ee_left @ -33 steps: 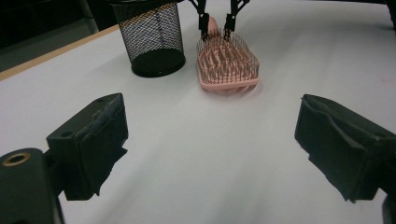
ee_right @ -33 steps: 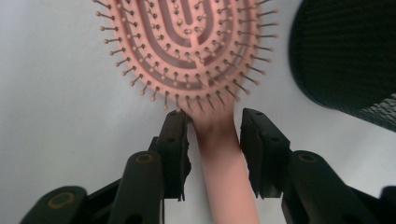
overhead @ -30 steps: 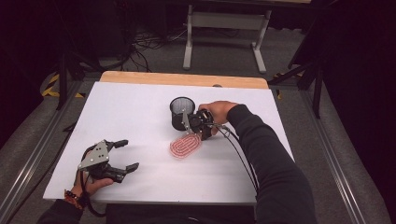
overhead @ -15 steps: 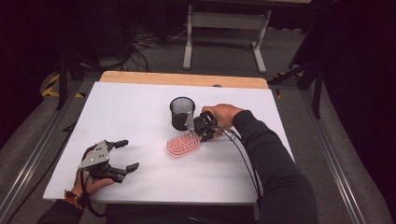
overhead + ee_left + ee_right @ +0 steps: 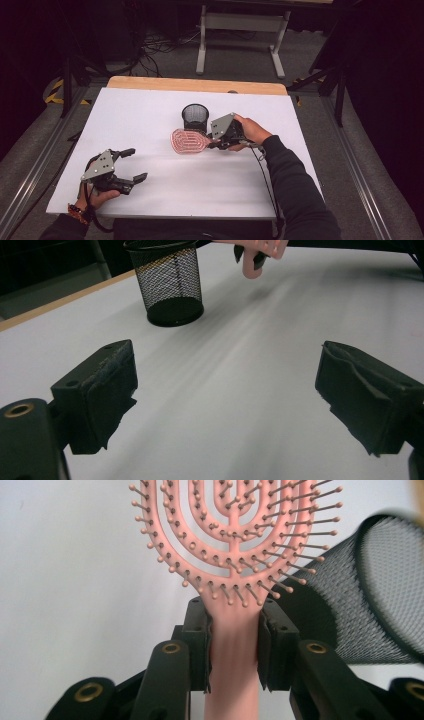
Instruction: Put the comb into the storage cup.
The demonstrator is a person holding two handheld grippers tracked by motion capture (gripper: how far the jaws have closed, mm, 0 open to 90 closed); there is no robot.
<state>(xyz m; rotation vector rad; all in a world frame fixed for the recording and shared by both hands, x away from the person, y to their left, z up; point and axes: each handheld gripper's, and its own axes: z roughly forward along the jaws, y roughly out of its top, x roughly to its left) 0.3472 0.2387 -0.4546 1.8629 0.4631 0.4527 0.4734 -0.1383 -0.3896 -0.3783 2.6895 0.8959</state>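
One mesh cup (image 5: 195, 118) near the bench's (image 5: 125, 115) far edge — inside unseen; my right claw (image 5: 214, 143), just closed, pinches the lifted brush (image 5: 189, 142) handle — left claw (image 5: 134, 164) spread.

The pink hairbrush (image 5: 189, 142) has an oval, openwork paddle head with curved ribs set with ball-tipped bristles, and a plain narrow handle. It lies close to level, head pointing away from the handle, just in front of the black mesh cup (image 5: 195, 117) and close beside it. The cup stands upright, round and open-topped.
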